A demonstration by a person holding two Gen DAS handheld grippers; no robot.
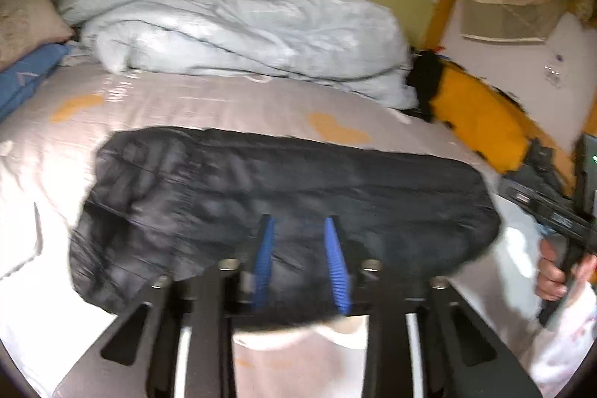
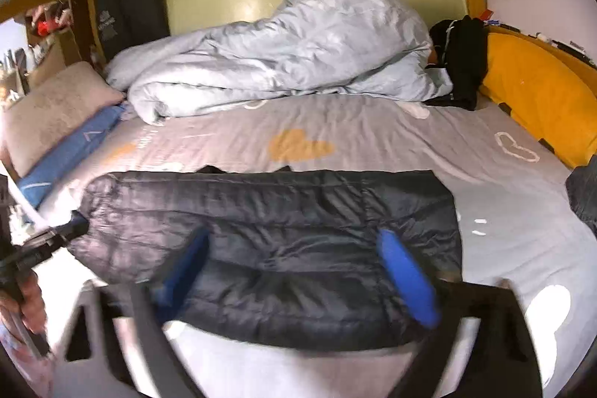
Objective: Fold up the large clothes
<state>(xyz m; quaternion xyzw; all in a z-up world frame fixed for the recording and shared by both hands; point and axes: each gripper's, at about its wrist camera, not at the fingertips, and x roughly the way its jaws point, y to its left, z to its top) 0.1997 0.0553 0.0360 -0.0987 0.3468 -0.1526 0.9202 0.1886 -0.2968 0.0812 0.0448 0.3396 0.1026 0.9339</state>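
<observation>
A black quilted puffer jacket (image 1: pixel 283 181) lies folded into a wide band across the near part of the grey bed sheet (image 1: pixel 194 99). My left gripper (image 1: pixel 297 221) is over the jacket's near edge. Its blue pads (image 1: pixel 264 248) stand close together with a bunch of the fabric pinched between them. In the right wrist view the same jacket (image 2: pixel 268 207) fills the foreground. My right gripper (image 2: pixel 294 234) straddles its near edge with the blue pads (image 2: pixel 406 278) wide apart, and a puffy fold sits between them without being squeezed. Both views are blurred.
A crumpled pale blue duvet (image 2: pixel 283 55) is heaped at the back of the bed. A yellow cushion (image 2: pixel 541 92) and a black garment (image 2: pixel 462 62) are at the far right. A beige pillow (image 2: pixel 56 107) and a blue folded item (image 2: pixel 71 152) lie on the left. A hand (image 1: pixel 552 271) holds the other gripper's handle.
</observation>
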